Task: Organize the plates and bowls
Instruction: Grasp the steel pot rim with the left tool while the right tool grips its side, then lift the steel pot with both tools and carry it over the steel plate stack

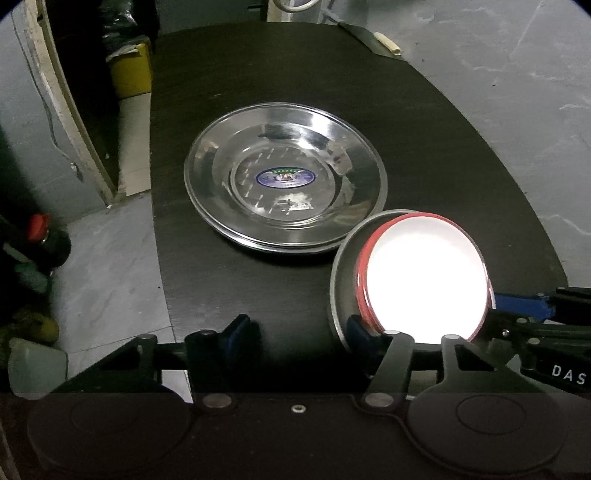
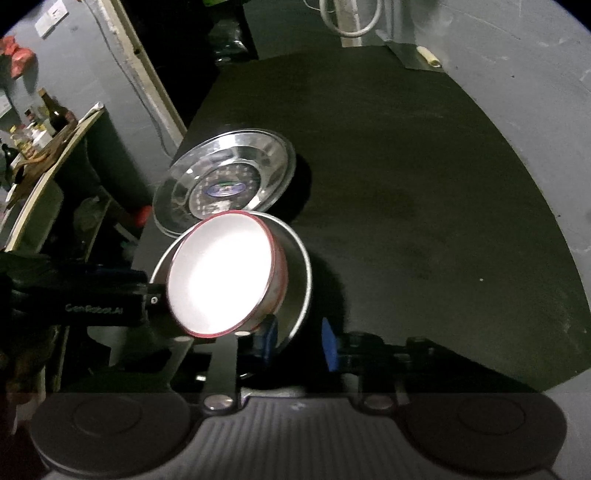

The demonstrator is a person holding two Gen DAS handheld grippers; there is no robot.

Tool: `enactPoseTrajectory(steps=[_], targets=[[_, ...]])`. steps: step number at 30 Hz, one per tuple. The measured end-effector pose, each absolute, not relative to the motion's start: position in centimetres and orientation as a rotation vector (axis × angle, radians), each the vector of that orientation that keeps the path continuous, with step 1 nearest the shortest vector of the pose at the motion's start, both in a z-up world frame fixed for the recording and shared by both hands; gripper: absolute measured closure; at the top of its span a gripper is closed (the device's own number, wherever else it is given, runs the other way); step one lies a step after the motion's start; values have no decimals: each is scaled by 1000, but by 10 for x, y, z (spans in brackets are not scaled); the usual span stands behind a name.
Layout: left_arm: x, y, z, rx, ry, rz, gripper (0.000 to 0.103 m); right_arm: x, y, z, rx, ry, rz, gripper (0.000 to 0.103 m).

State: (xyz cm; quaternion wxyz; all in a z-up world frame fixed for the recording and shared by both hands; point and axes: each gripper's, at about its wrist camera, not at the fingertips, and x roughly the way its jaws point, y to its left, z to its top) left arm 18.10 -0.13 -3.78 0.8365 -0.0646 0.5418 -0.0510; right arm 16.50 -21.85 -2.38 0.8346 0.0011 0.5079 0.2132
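A stack of steel plates (image 1: pixel 284 177) lies on the black table (image 1: pixel 443 147); it also shows in the right wrist view (image 2: pixel 225 181). A white bowl with a red rim (image 1: pixel 424 273) sits inside a steel bowl (image 1: pixel 341 273), just right of the plates; both show in the right wrist view, the white bowl (image 2: pixel 221 273) and the steel bowl (image 2: pixel 295 266). My left gripper (image 1: pixel 299 332) is open, its right finger at the steel bowl's near rim. My right gripper (image 2: pixel 299 341) is open, its left finger under the steel bowl's edge.
A yellow box (image 1: pixel 131 70) stands beyond the table's left edge. A knife (image 1: pixel 369 35) lies at the far right corner. A shelf with bottles (image 2: pixel 40 125) stands at the left. Grey floor (image 1: pixel 110 258) lies left of the table.
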Motion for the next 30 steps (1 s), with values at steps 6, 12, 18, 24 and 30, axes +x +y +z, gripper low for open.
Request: enactPoseTrajectory(steps=[6,12,18,24,30], targets=[[180,-4,-36,-147,1138,-135,58,165,-218,-23,1,1074,470,80],[181,-6,-35,-153,1133,-150,68,164,-220,-23,1,1072,482,82],[180,-9,-34,-161,1129,-179,84,164,-221,-23,12,1072,489,81],[180,-14,-34,-149,1129,-184,87,162,-223,-23,25,1071,495,81],[181,-16,-35,-145,1137,-182,90,161,-225,-23,30,1070,497,81]])
